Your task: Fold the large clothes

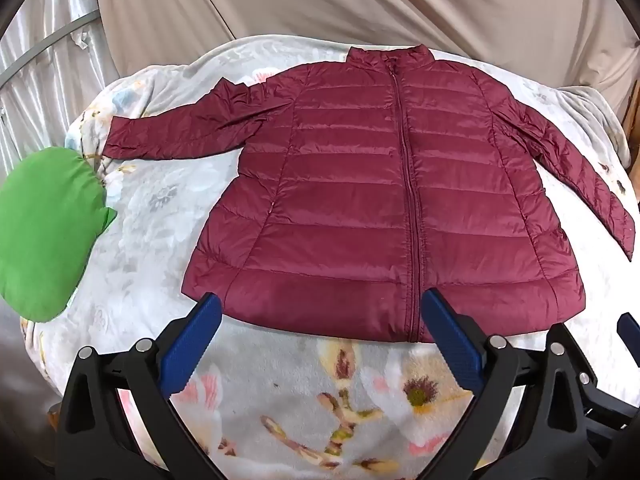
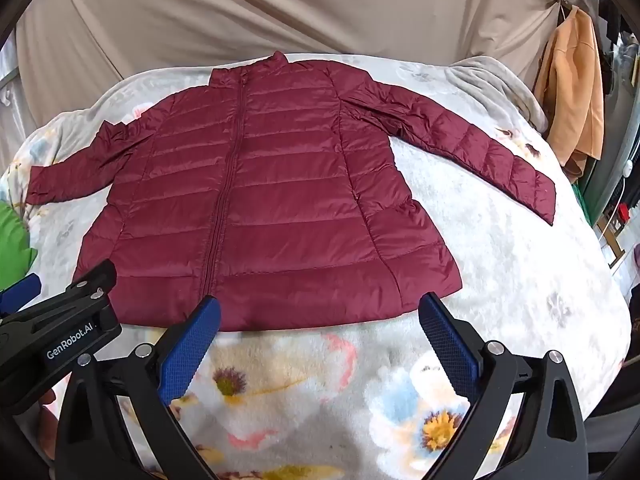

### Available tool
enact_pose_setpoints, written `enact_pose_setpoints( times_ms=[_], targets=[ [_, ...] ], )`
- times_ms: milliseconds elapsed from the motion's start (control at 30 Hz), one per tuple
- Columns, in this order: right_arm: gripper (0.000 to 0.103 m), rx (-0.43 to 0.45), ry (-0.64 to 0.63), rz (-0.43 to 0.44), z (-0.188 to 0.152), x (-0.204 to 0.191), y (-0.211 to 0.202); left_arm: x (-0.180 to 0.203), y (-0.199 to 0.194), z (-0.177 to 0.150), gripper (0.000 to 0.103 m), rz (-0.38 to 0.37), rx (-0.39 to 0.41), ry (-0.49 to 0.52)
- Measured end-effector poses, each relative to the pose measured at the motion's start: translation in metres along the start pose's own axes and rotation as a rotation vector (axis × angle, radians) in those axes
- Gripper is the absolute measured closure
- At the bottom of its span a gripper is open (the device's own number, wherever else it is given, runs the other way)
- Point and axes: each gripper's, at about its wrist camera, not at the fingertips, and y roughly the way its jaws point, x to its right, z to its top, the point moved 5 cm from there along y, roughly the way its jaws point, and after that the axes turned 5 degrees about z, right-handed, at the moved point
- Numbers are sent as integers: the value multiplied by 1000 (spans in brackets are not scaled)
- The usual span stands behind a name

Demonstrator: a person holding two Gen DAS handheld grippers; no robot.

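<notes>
A maroon quilted down jacket (image 1: 380,200) (image 2: 260,200) lies flat and zipped on a floral blanket (image 1: 280,392), collar at the far side, both sleeves spread out to the sides. My left gripper (image 1: 320,316) hovers above the jacket's near hem, left of the zipper, open with nothing between its blue pads (image 1: 192,344). My right gripper (image 2: 318,316) hangs over the hem's right half, also open and empty. In the right wrist view the left gripper's black body (image 2: 56,332) shows at the lower left.
A green cushion (image 1: 44,232) lies at the blanket's left edge, near the left sleeve's cuff. A beige sheet (image 1: 360,8) hangs behind the bed. An orange garment (image 2: 572,92) hangs at the right, with clutter beyond the bed's right edge.
</notes>
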Motion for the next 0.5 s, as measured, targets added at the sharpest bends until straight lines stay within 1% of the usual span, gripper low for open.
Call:
enact_pose_setpoints(
  times_ms=[467,500],
  targets=[
    [7,-5,3,4,-1,2,1,4,-10,1,6,-5,6,10],
    [8,-5,6,3,-3,7,-8,2,-9,-1,6,-9,8,9]
  ],
)
